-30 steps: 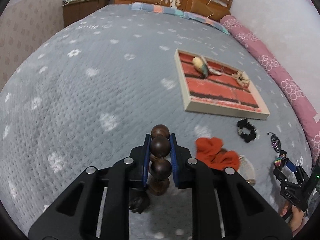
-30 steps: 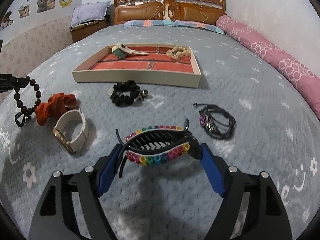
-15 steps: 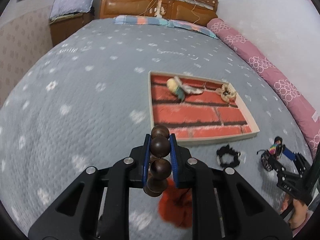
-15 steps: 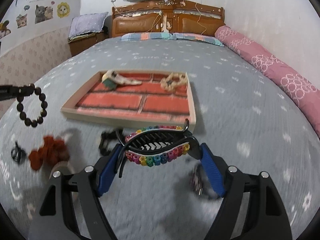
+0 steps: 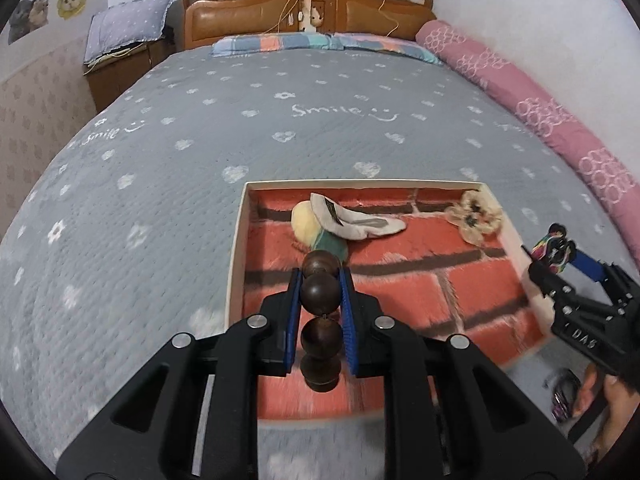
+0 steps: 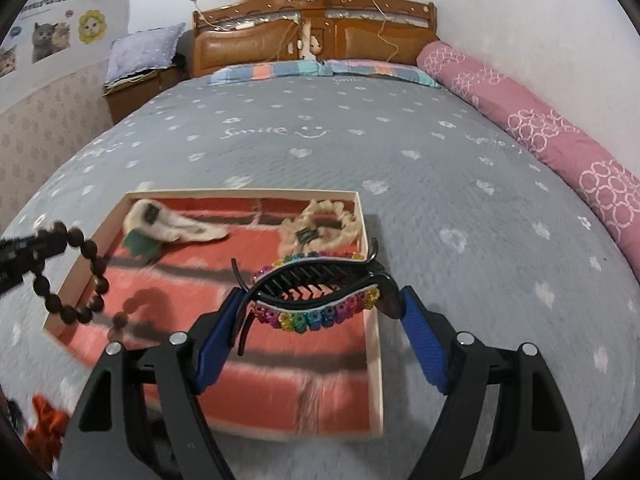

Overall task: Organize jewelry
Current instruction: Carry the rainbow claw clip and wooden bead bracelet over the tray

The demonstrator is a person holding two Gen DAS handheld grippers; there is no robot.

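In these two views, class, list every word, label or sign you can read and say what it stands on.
"Smile" with a smiley: stitched on the bedspread, mid-bed.
"Smile" with a smiley: again on the bedspread, left side.
"DAS", perhaps part of a longer mark: on the right gripper.
Lettering above the cat stickers on the wall: too blurred to read.
Tags on the scrunchie and cloth piece: too small to read.

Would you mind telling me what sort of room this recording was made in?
Almost certainly a home bedroom: the work happens on a large bed with a grey quilted bedspread, backed by a carved wooden headboard, with a bedside cabinet and cat stickers on the wall.
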